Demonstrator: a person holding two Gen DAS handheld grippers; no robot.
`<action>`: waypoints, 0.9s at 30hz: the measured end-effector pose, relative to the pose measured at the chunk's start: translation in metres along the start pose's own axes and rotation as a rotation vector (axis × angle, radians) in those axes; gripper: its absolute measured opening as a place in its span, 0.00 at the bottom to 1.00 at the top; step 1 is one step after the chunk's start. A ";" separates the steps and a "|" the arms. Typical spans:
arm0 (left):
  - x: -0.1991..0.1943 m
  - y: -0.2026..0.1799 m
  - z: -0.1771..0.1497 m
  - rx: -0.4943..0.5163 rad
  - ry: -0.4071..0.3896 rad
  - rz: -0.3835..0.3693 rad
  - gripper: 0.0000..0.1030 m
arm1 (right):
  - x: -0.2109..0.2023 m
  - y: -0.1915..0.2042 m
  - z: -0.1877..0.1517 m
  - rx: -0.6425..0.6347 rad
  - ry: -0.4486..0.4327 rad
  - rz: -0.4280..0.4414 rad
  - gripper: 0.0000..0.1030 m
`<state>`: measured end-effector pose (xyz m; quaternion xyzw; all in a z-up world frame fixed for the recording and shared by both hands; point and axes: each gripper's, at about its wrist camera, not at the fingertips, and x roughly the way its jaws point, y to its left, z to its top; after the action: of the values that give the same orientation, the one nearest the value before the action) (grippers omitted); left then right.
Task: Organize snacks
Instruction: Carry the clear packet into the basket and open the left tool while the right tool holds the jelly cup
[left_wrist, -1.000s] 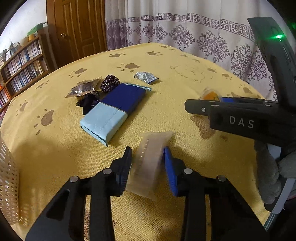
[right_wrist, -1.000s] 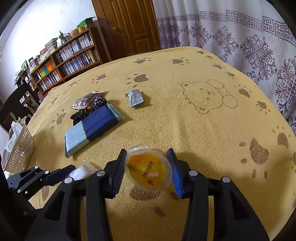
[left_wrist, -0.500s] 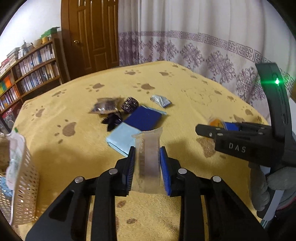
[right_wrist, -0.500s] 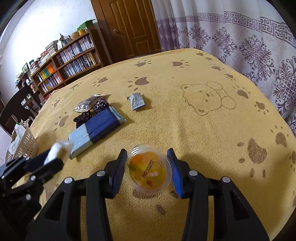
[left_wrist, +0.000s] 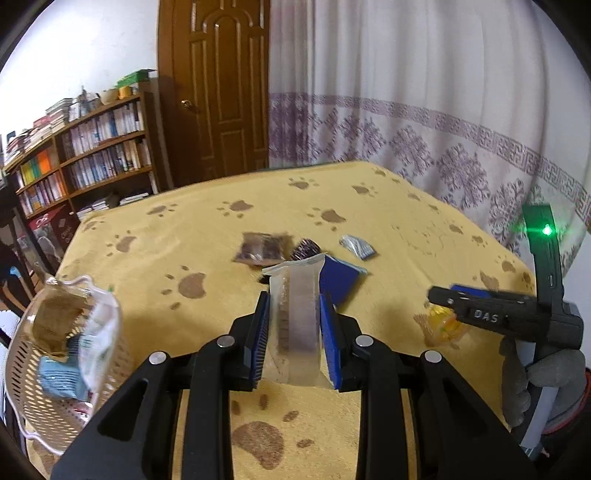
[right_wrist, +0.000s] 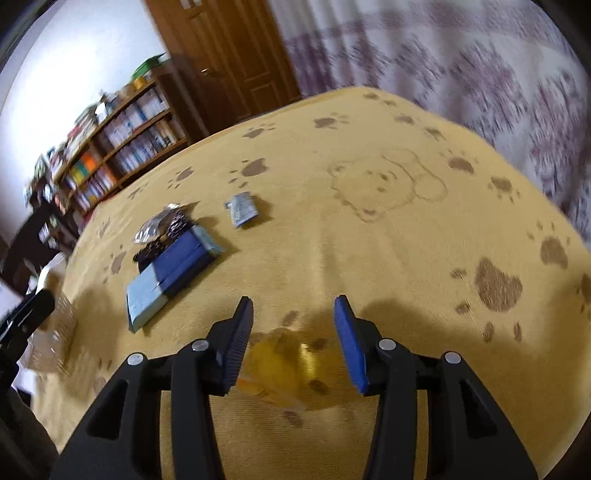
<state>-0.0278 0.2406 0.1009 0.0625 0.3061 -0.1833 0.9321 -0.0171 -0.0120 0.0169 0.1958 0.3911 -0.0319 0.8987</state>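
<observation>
clear plastic, the long snack packet (left_wrist: 295, 325) stands upright, pinched in the left gripper (left_wrist: 293, 332) jaws; the white basket (left_wrist: 33, 406) lies at the frame's lower left, nearest this hand. the right gripper (right_wrist: 293, 343) jaws gape around the blurred jelly cup (right_wrist: 280, 365) on the tabletop (right_wrist: 388, 258).

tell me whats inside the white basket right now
The basket holds a brown packet, a clear wrapper and a light blue pack; anything beneath them is covered.

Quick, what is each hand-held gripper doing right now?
Left hand-held gripper: shut on the clear snack packet.
Right hand-held gripper: open, the orange jelly cup blurred between its fingers, not gripped.
</observation>
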 end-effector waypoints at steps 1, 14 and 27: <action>-0.002 0.002 0.001 -0.006 -0.004 0.002 0.26 | -0.001 -0.005 0.001 0.027 0.002 0.010 0.52; -0.037 0.035 0.017 -0.084 -0.093 0.070 0.26 | 0.009 0.028 -0.025 -0.129 0.009 -0.063 0.63; -0.067 0.100 0.023 -0.185 -0.161 0.282 0.26 | 0.004 0.033 -0.034 -0.191 -0.005 -0.130 0.44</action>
<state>-0.0268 0.3477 0.1597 0.0037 0.2341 -0.0264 0.9718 -0.0309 0.0316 0.0036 0.0833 0.4019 -0.0532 0.9103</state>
